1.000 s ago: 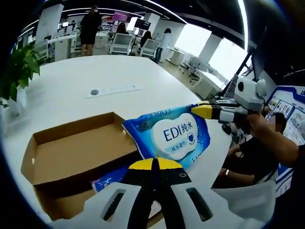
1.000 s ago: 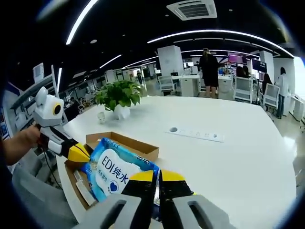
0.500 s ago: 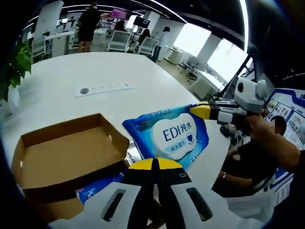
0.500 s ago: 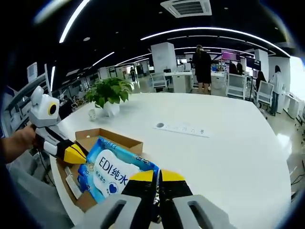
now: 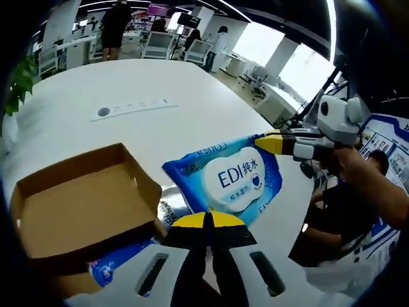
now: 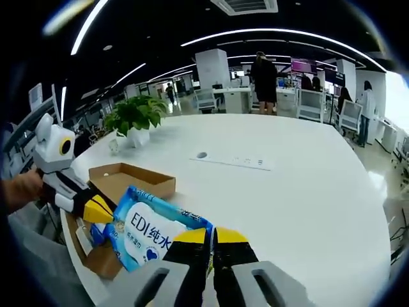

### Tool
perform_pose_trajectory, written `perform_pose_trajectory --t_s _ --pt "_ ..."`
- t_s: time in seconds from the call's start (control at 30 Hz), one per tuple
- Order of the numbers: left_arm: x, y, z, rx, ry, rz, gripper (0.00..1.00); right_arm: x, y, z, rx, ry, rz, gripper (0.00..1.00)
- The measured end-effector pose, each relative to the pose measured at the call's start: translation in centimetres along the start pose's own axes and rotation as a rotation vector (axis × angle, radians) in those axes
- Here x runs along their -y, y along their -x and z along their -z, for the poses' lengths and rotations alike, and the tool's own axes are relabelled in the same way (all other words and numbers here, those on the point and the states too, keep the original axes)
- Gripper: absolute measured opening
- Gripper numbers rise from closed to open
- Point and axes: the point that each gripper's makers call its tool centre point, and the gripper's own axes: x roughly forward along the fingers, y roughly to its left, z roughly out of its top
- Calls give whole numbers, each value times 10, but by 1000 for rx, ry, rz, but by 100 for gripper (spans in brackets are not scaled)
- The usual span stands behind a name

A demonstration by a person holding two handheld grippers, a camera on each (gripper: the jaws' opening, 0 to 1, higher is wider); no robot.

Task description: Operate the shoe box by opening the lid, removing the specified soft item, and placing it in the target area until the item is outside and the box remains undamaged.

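The wet-wipes pack [image 5: 228, 181] is a blue and white film pouch, held in the air above the near edge of the table [image 5: 96, 83], just beside the open shoe box [image 5: 77, 195] and clear of its walls. Judged by its sagging film, it is soft, light and likely slippery; it will fold if gripped mid-panel. The sealed end seams are the best places to hold it, and both grippers are on opposite ends.

The left gripper [image 5: 206, 220] has its jaws pressed together on the pack's near edge. The right gripper [image 6: 211, 238] likewise has its jaws pinched together on the opposite edge.

The left gripper view shows the box interior bare on the raised cardboard side, with a second blue pack [image 5: 112, 268] at the box's lower edge. It also shows the right gripper's yellow tip clamping the pack corner. The right gripper view shows the potted plant [image 6: 133, 116] at the far left table edge, the power strip [image 6: 233, 160] mid-table, and the broad bare surface available for placement.
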Motion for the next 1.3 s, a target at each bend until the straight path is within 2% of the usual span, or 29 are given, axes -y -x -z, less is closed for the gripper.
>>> perform_pose_trajectory --t_s 0.57,1.03,1.3 --pt "-16 -17 16 -64 -29 -66 0 9 -33 24 -58 -21 2 0" --pt "-25 -18 24 -85 -42 -98 0 8 -45 29 -71 -33 -2 0" --pt "-25 -18 25 -96 -80 -116 0 8 -49 30 -72 -38 0 0"
